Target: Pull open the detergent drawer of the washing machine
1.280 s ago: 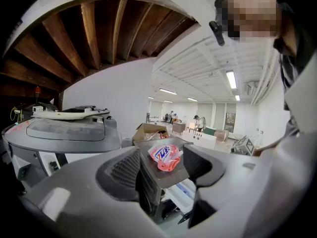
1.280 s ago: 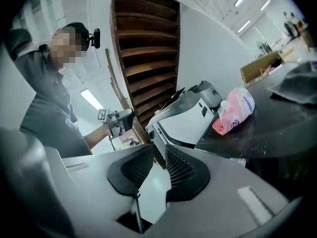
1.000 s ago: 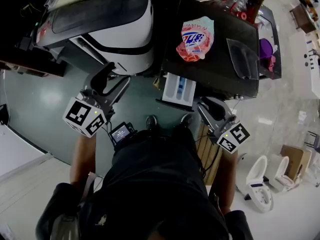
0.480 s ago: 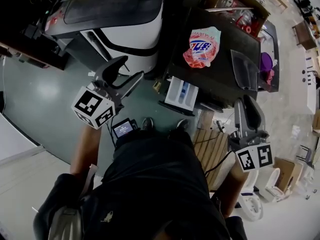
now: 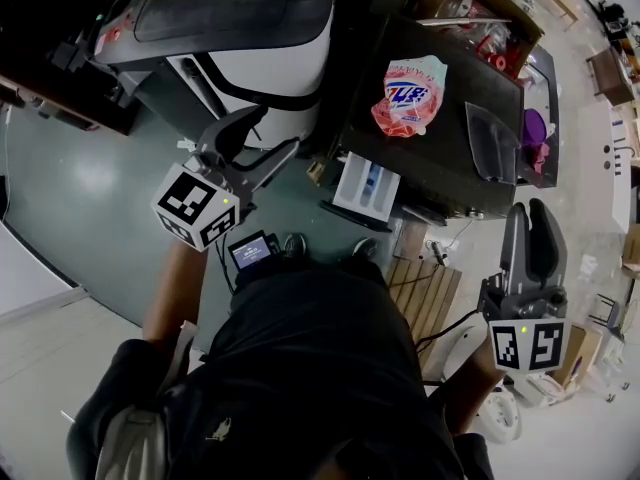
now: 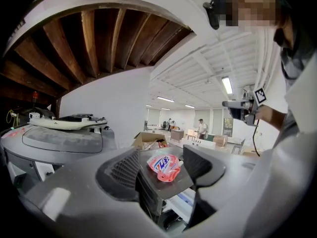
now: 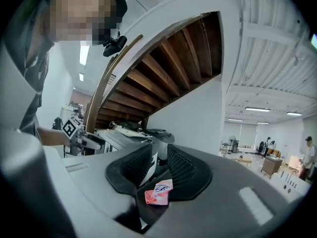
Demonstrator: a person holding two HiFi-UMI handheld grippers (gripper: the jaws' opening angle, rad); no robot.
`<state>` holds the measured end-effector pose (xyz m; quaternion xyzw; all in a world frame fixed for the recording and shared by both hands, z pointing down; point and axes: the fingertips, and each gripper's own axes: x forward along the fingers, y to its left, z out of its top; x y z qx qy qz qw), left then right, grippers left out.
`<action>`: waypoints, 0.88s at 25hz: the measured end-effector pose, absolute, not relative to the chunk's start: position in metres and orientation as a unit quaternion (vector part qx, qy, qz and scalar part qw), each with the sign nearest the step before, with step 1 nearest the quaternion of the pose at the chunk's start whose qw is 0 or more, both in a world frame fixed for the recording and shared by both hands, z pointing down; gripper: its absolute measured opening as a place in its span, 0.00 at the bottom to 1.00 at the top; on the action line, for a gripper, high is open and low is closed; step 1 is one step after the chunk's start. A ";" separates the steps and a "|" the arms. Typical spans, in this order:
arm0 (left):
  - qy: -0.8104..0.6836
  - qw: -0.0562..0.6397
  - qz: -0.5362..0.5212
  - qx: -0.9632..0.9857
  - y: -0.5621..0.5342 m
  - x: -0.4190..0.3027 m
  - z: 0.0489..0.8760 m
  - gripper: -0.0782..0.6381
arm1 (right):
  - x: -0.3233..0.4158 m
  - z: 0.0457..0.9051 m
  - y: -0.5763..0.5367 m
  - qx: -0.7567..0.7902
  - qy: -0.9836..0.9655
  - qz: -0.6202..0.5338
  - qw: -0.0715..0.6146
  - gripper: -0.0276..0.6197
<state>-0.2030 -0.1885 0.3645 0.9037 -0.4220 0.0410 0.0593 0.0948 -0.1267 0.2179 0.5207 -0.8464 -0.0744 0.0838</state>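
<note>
Starting closest in, the head view is mostly the person's dark torso, with a gripper out on each side. The left gripper point(image 5: 276, 130) has its jaws spread wide with nothing in them. The right gripper point(image 5: 530, 214) is held off to the person's right with only a narrow gap between its jaws, and it's also empty.

Next out is the detergent drawer point(image 5: 365, 186). It already sticks out of the front of the dark washing machine point(image 5: 445, 163), showing a white tray with a blue compartment. Looks to me like the pull is basically done.

The drawer sits ahead of the person and between the two grippers. Its long axis runs straight out from the machine's front toward the person. The left gripper is clearly nearer to it, and the right one is well apart from it.

Further back, a pink detergent pouch point(image 5: 408, 93) lies on the machine's top. A white-and-grey washer point(image 5: 265, 63) stands off to the left.

Some things are hard to read:
- The drawer's front face and handle can't be seen from above.
- The machine's front panel is hidden under its own top.
- In the left gripper view only a white sliver of the drawer peeks out past the jaw.
</note>
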 end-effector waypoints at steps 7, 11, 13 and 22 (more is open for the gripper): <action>-0.424 0.050 0.057 0.903 -0.190 -0.204 0.368 0.56 | 0.099 0.215 -0.127 0.542 -0.824 -0.093 0.135 0.16; -0.423 0.050 0.059 0.903 -0.190 -0.206 0.368 0.56 | 0.097 0.216 -0.128 0.540 -0.825 -0.092 0.135 0.16; -0.422 0.050 0.059 0.903 -0.189 -0.206 0.367 0.56 | 0.096 0.217 -0.128 0.540 -0.826 -0.090 0.135 0.16; -0.420 0.052 0.060 0.904 -0.184 -0.206 0.369 0.56 | 0.096 0.222 -0.126 0.541 -0.826 -0.085 0.137 0.16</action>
